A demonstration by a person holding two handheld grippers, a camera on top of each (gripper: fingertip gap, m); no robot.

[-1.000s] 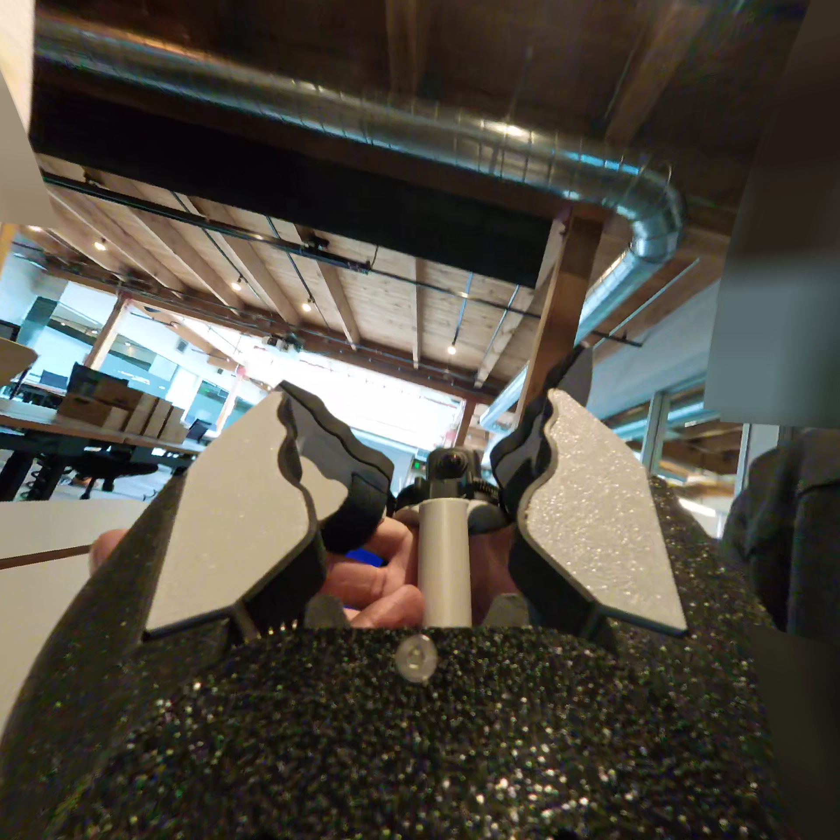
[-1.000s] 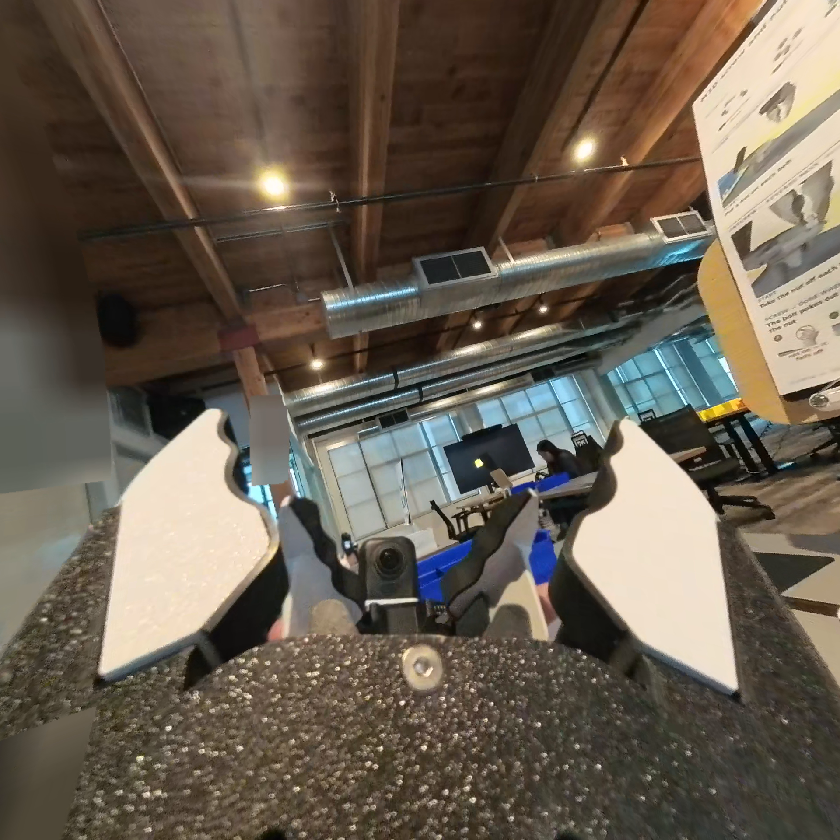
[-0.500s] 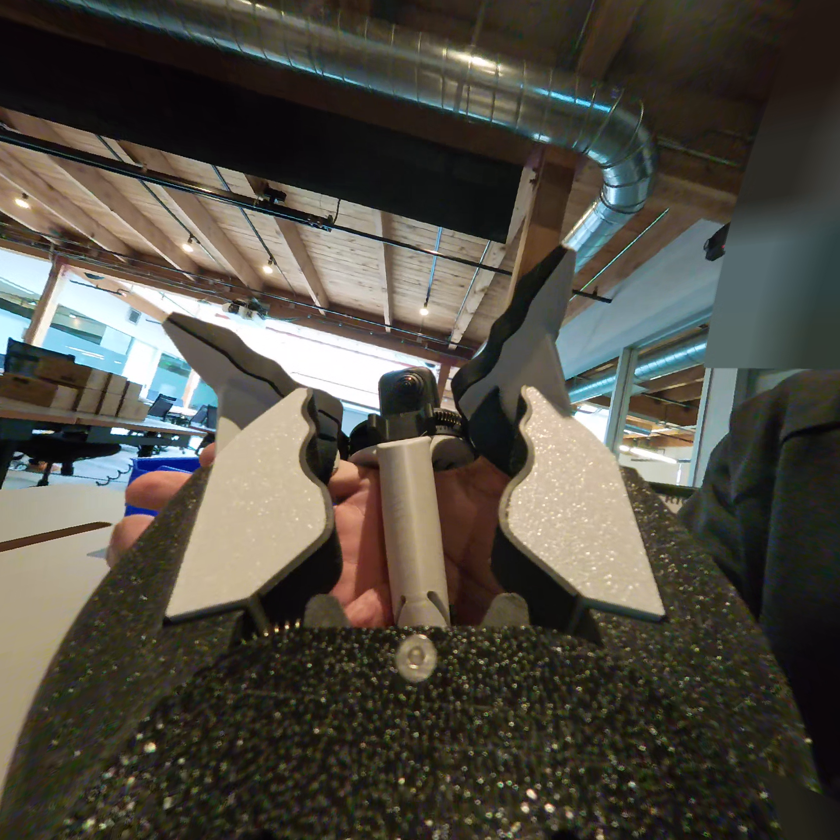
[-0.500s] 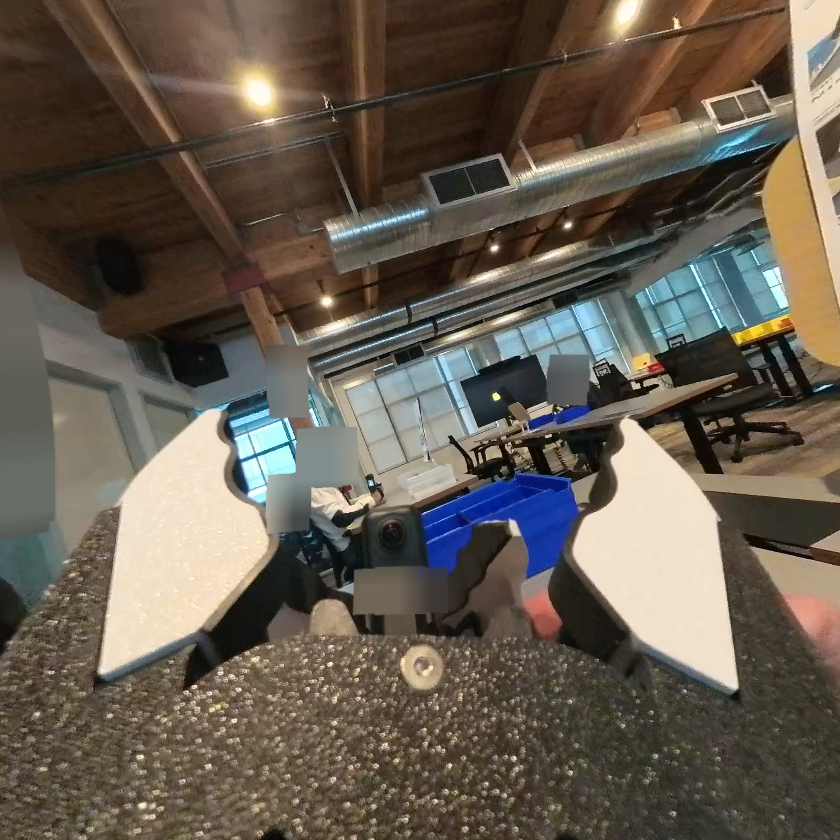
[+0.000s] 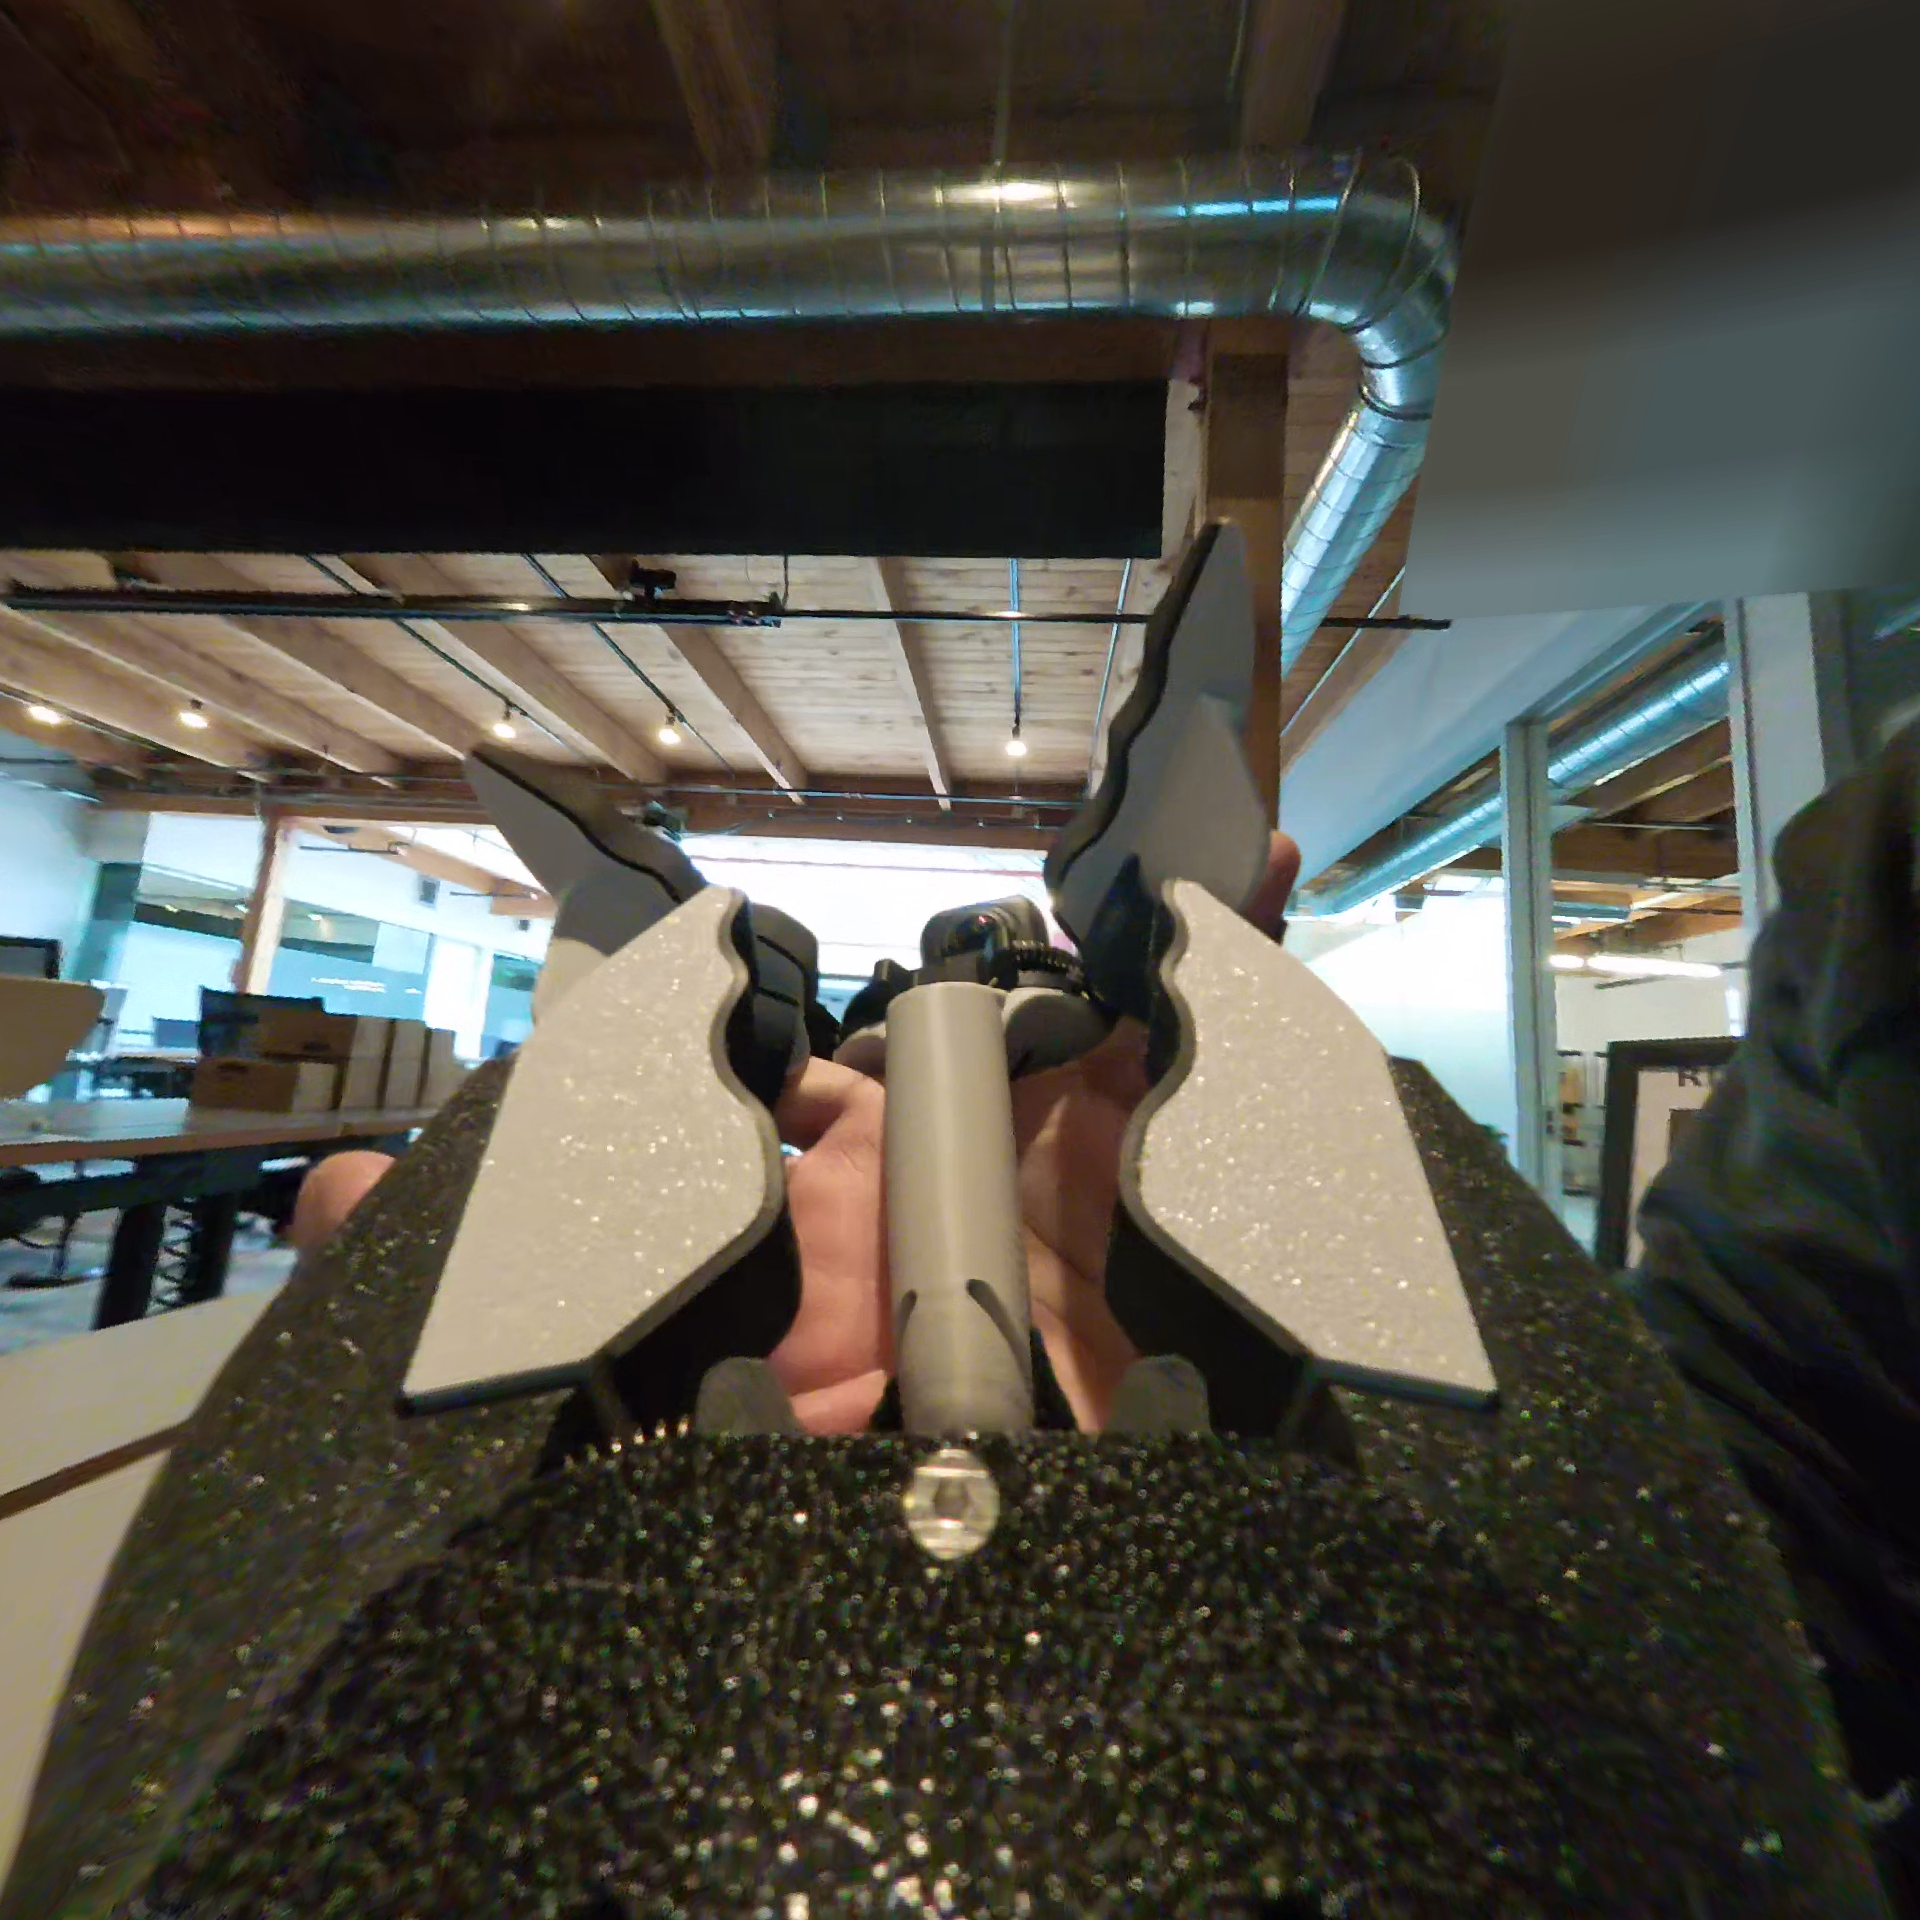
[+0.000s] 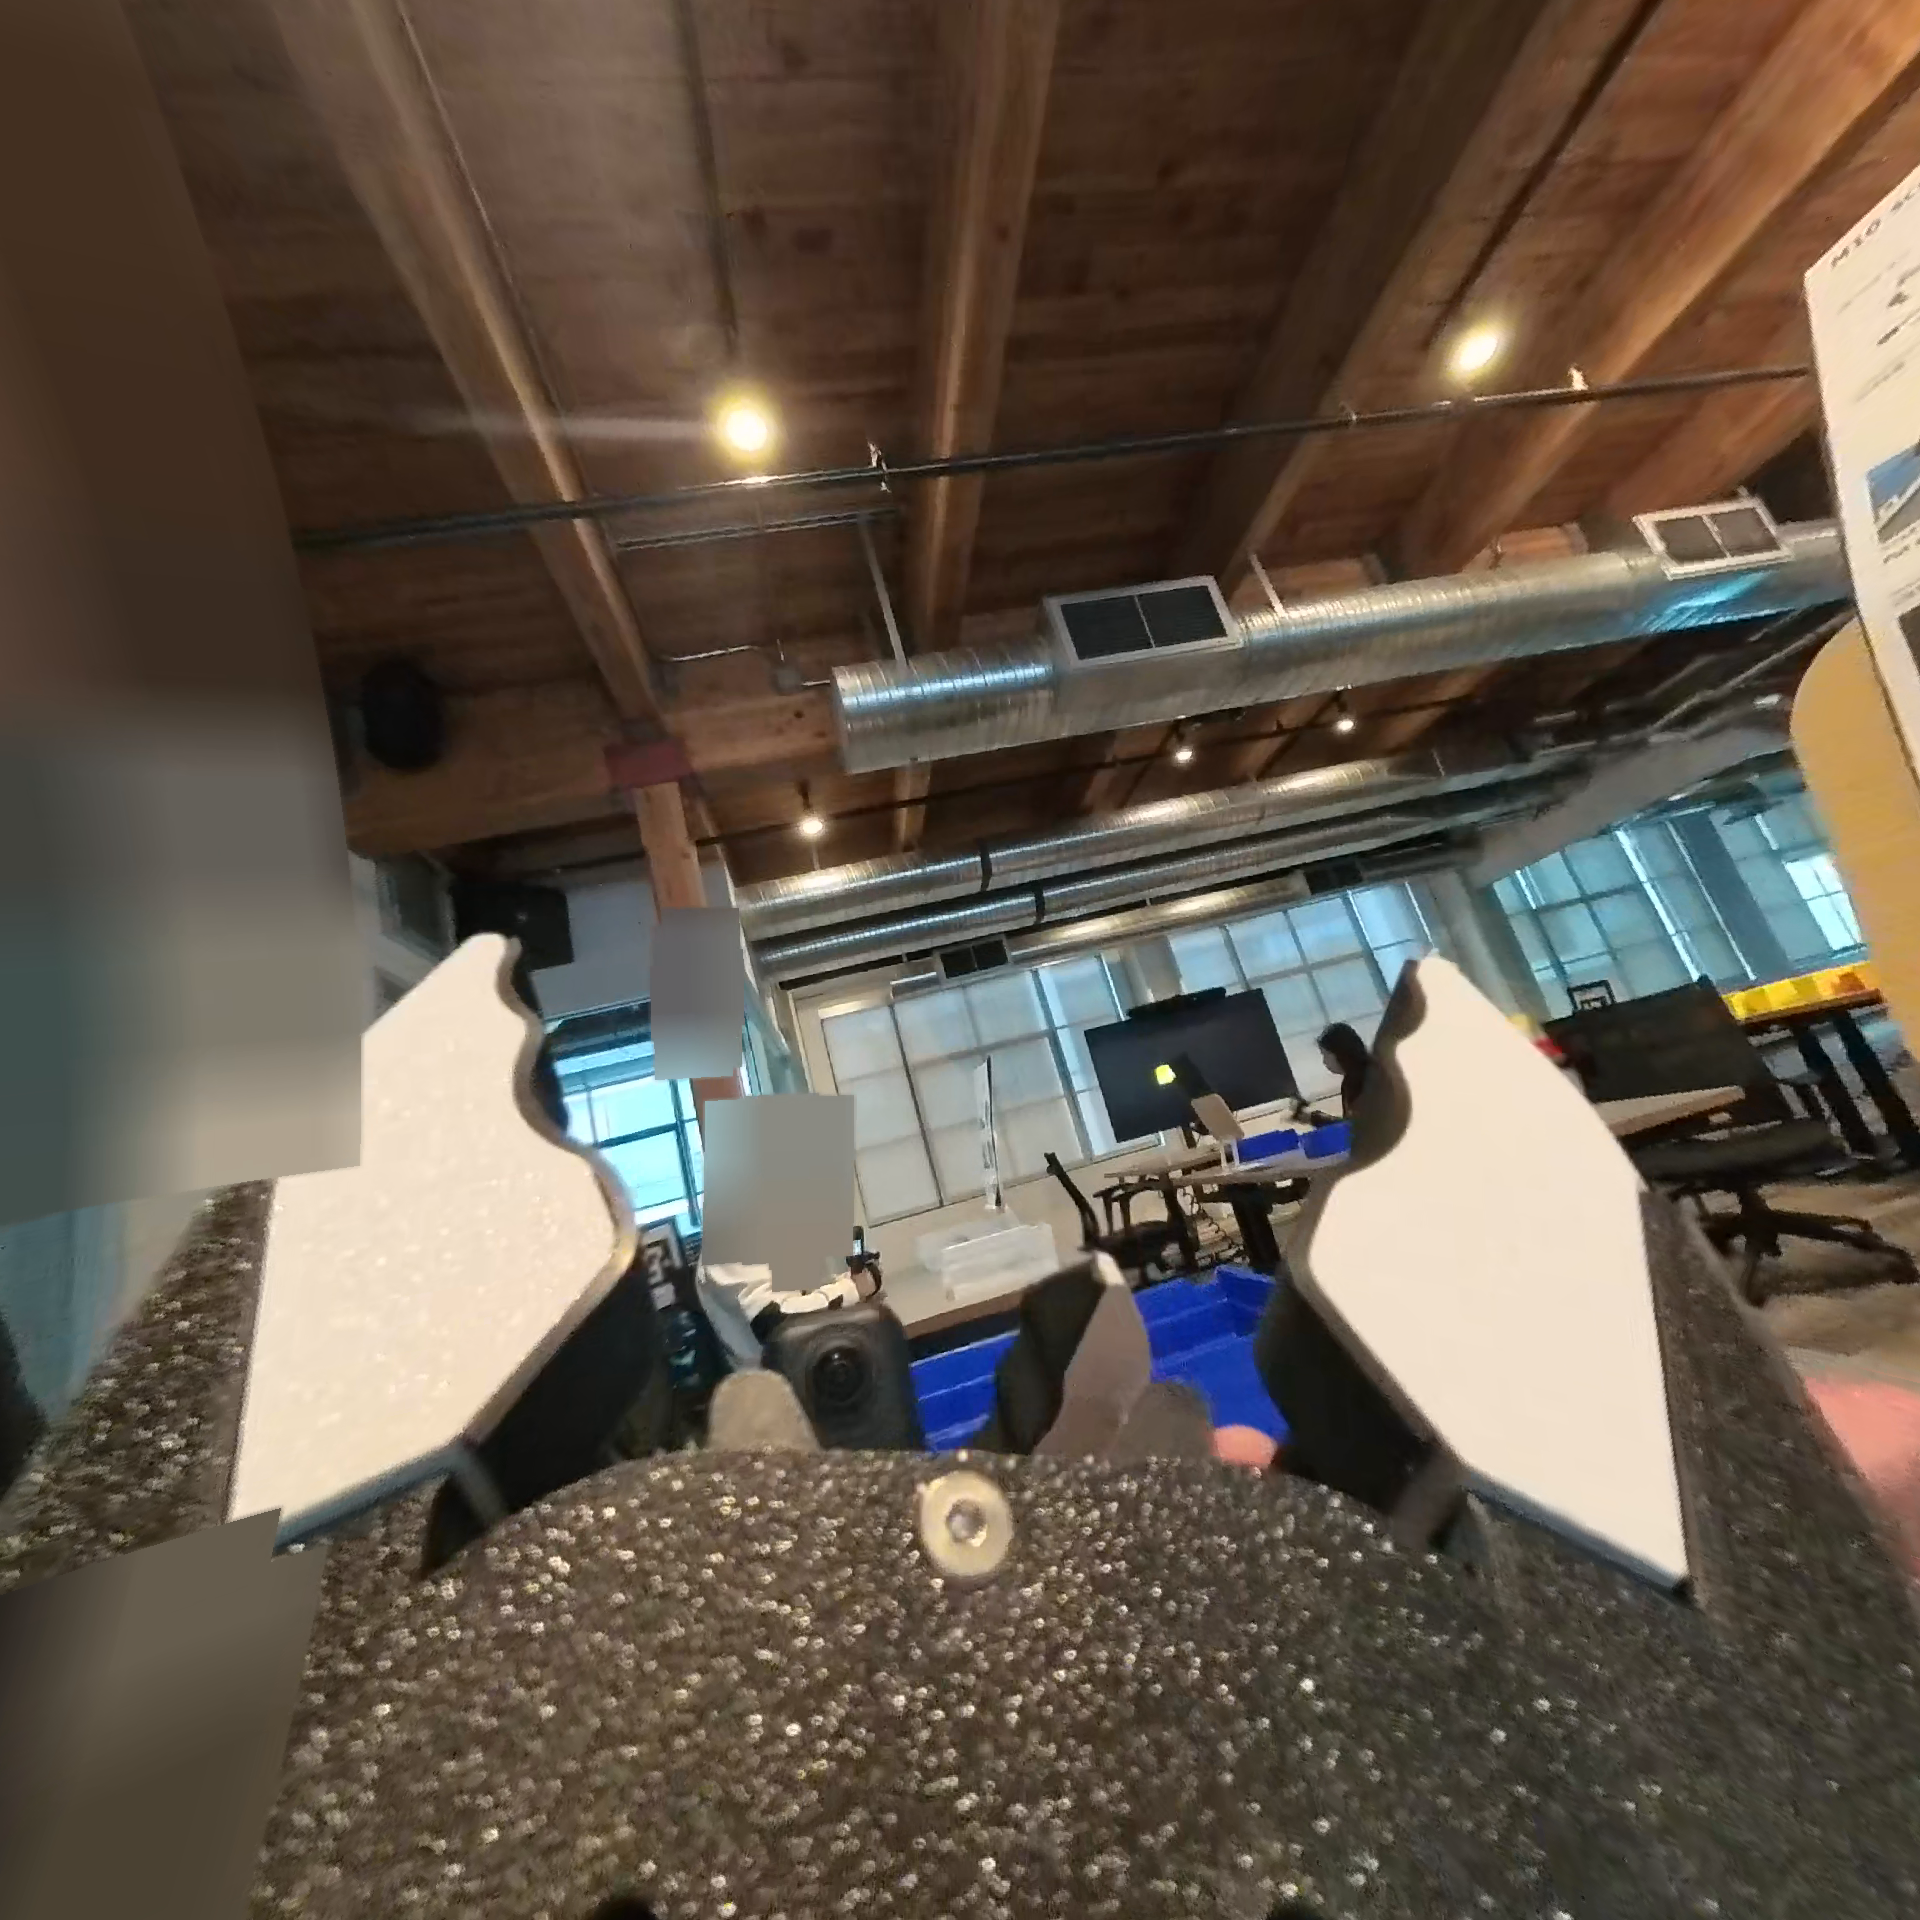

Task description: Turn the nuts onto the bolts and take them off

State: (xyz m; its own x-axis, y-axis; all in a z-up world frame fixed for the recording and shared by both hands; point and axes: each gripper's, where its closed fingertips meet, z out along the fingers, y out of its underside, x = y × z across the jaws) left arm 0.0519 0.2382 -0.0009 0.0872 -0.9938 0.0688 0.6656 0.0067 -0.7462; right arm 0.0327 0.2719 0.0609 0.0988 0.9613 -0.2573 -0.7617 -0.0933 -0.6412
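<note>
Nuts and bolts cannot be placed from either view; both cameras tilt up toward a timber ceiling, and what lies on the surface below them is hidden.

The left gripper (image 5: 951, 935) has its jaws spread fairly wide with nothing between them. Straight ahead of it, seen head-on, is the other tool: a grey handle (image 5: 951, 1195) gripped by a hand (image 5: 831, 1195), a small black camera (image 5: 977, 925) on top, and 2 grey fingers (image 5: 1195, 748) splayed apart behind. A dark sleeve (image 5: 1787, 1195) fills the right edge. A pale surface (image 5: 94, 1382) shows at the lower left, with cardboard boxes (image 5: 312, 1049) on a far desk and a silver duct (image 5: 727, 270) running overhead.

The right gripper (image 6: 956, 977) also has its jaws wide apart and empty. Low between them sits the left tool's camera lens (image 6: 842, 1371), with 1 of that tool's grey fingers (image 6: 1091, 1340) just to its right and a fingertip (image 6: 1242, 1444) beside that. Blue bins (image 6: 1205, 1340) lie just behind. Farther off stand a dark monitor (image 6: 1184, 1060), a seated person (image 6: 1340, 1060) and a black office chair (image 6: 1704, 1132). A printed sheet (image 6: 1870, 416) hangs at the right edge.
</note>
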